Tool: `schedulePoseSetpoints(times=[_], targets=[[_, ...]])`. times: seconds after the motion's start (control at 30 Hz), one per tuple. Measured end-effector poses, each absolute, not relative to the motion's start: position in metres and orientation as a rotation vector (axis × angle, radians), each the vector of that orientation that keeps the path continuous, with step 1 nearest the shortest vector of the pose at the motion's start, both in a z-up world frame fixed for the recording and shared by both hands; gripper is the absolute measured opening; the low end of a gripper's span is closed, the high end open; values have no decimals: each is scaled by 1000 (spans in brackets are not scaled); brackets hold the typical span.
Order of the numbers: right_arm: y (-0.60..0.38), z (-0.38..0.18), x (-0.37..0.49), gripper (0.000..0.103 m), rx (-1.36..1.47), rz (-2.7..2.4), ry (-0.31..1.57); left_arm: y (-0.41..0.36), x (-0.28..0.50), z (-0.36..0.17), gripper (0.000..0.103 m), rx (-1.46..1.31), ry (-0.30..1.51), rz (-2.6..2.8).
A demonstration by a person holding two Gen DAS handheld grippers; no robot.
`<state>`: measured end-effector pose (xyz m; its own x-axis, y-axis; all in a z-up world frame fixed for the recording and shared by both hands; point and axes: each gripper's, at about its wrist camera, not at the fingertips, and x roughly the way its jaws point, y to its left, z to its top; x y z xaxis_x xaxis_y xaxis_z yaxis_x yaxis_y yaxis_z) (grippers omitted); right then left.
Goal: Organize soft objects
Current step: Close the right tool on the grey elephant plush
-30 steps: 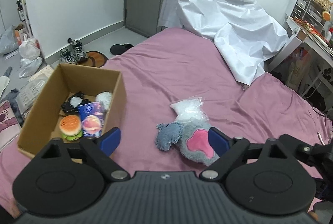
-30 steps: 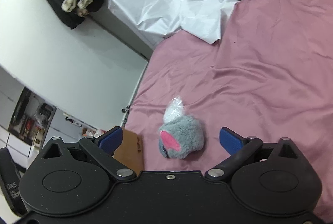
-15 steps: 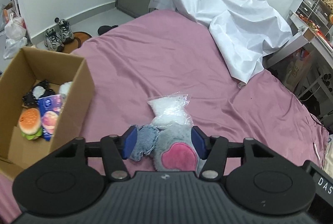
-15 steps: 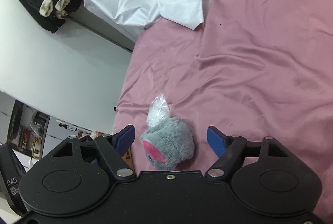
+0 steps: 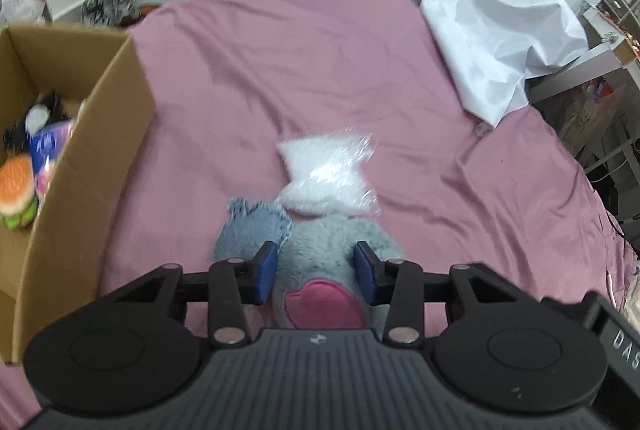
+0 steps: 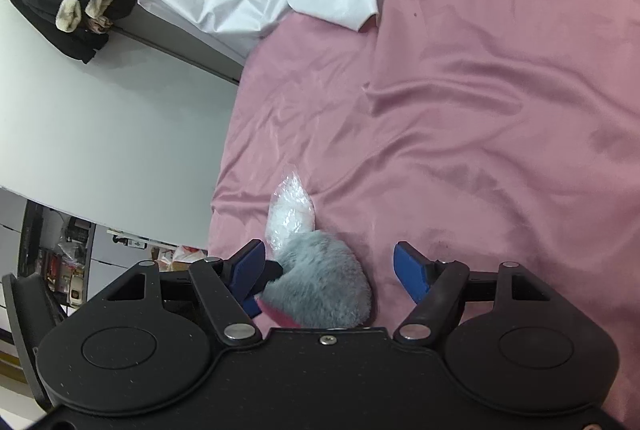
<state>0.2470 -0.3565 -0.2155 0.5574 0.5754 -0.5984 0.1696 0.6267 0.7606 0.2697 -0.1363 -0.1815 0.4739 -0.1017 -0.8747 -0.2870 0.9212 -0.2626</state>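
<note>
Both grippers have dropped toward the bed since the earlier frames, and the left gripper (image 5: 316, 272) has just been closing: its blue pads now press into the flanks of the grey plush toy (image 5: 332, 254), pink patch facing the camera. Right gripper (image 6: 329, 272) has narrowed a little but stands open, left pad touching the fur, right pad clear of it. Risk, as I judge it: the grip sits on loose fluff, so the toy may slip or sag on lifting; two tools crowding one toy could also collide. Left of the tool, the cardboard box (image 5: 100, 150) holds a burger plush (image 5: 16, 190). Just ahead, a denim-blue piece (image 5: 250, 230) and a clear bag of white stuffing (image 5: 326, 176) touch the toy and may drag along.
</note>
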Motion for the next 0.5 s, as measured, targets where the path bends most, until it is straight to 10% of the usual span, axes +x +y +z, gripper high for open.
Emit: schedulePoseSetpoints(times=[0.3,0.5], targets=[[-346,-221,246,62,901,328,1028,-126,250,-191,33,-522,1117,128],[-334,-231,242,25,859,339,1111,-126,244,-186,24,-542,1120,140]])
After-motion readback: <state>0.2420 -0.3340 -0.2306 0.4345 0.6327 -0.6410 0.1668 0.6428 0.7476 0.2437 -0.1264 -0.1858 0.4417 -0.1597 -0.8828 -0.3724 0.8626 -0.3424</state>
